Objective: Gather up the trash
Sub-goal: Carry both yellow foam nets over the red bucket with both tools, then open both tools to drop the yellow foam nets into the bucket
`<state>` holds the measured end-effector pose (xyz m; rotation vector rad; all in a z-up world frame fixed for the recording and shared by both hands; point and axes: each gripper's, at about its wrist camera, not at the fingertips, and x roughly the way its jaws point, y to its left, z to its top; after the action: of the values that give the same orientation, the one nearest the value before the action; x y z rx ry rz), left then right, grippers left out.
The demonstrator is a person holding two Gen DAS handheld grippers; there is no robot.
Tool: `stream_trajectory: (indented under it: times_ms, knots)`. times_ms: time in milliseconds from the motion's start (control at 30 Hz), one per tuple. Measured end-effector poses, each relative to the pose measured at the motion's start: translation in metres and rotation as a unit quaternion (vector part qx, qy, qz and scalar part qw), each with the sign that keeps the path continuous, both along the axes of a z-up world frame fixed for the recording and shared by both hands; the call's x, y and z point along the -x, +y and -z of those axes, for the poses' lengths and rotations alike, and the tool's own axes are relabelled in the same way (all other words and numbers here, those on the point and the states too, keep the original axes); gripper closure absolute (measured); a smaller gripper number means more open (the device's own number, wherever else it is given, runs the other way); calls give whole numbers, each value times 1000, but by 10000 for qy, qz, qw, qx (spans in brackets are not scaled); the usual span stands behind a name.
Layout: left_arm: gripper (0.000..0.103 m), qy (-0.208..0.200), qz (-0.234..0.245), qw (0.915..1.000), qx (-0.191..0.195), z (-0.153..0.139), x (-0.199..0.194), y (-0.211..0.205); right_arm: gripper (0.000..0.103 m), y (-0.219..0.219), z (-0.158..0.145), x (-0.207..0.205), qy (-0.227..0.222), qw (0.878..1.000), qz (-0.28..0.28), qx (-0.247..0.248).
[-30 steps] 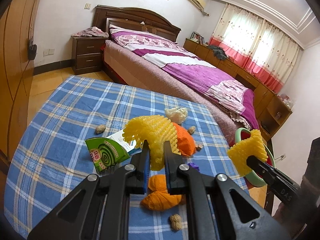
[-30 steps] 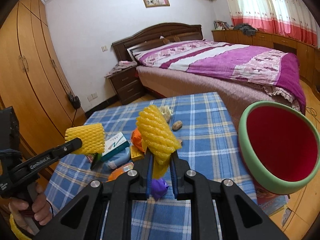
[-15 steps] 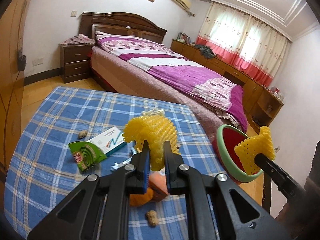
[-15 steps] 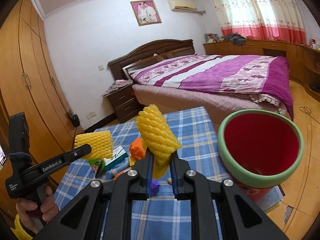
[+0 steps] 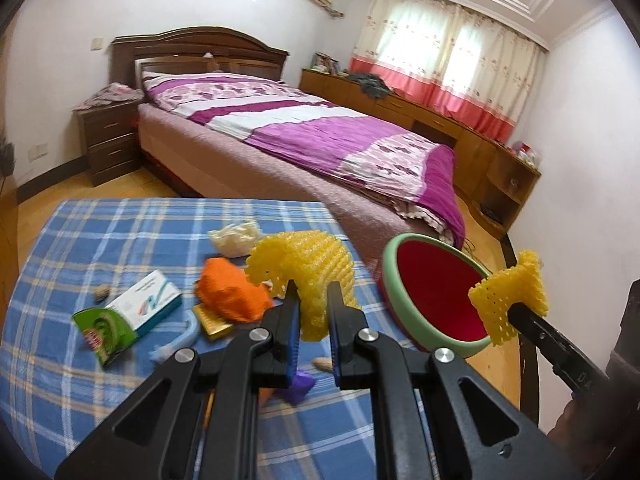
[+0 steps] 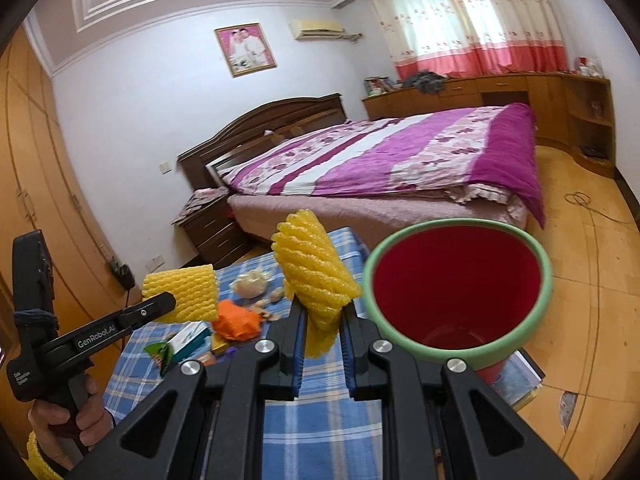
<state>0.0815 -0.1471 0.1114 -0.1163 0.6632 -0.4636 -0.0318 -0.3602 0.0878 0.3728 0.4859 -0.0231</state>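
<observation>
Right wrist: both grippers (image 6: 320, 320) (image 5: 311, 300) pinch yellow foam nets (image 6: 316, 272), seemingly beside bin (image 6: 456, 236).

A bed (image 5: 304, 136) with purple-and-white bedding stands beyond the blue plaid tablecloth (image 5: 120, 224). A dark nightstand (image 5: 108, 140) sits beside the headboard. Pink-trimmed curtains (image 6: 472, 16) cover the window; a framed portrait (image 6: 245, 49) hangs near the air conditioner (image 6: 318, 29).
</observation>
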Motion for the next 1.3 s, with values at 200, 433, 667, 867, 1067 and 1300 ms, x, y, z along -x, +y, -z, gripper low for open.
stream_trajectory:
  times_ms: [200,433,667,867,1067,1300]
  knots:
    - [91,1,345,9993,-108,2,-9,-41,86,-29,11,1,119,9993,338,-93]
    - [91,66,765,9968,-216,14,-19,-93,85,-64,27,-3,318,9969,718,-90]
    - [91,121,1147,9923,-454,34,-32,-141,85,-94,47,-12,574,9930,1015,-165]
    - [91,318,1283,9898,-536,54,-46,-167,84,-110,60,-19,730,9906,1146,-183]
    - [90,352,1417,9876,-572,63,-49,-179,79,-118,67,-24,802,9893,1207,-187]
    - [62,327,1387,9882,-569,64,-51,-181,70,-118,67,-28,777,9891,1241,-169]
